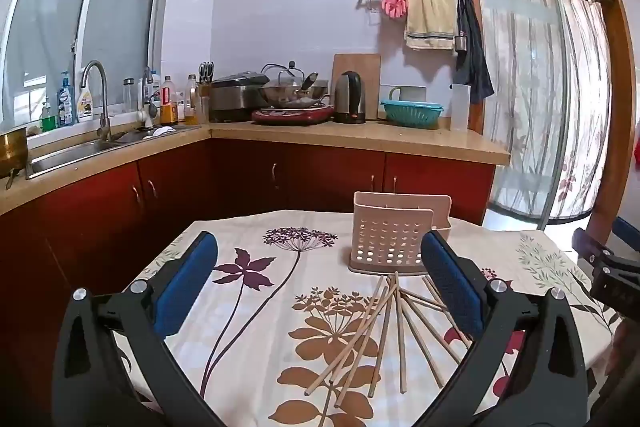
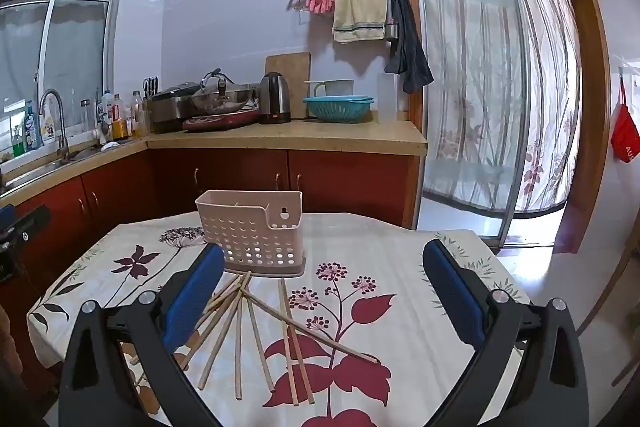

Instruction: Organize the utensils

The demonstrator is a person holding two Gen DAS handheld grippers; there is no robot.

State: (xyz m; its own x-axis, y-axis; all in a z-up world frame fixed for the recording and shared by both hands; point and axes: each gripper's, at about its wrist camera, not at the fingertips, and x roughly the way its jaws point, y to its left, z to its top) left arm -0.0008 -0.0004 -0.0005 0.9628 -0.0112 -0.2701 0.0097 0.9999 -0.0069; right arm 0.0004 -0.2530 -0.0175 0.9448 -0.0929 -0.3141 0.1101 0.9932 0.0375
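We hold both grippers, left gripper (image 1: 320,267) and right gripper (image 2: 324,279), spread wide over the table (image 2: 400,247); the chopsticks (image 2: 256,339) fan lengthwise from the holder (image 2: 252,227) toward us.

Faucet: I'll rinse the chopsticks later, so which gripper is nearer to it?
Left. The faucet is ahead-left of the left gripper; the right gripper sits farther right, away from it.

Floral-clothed table (image 2: 420,267), perforated utensil holder (image 2: 252,231), scattered chopsticks (image 2: 256,331)
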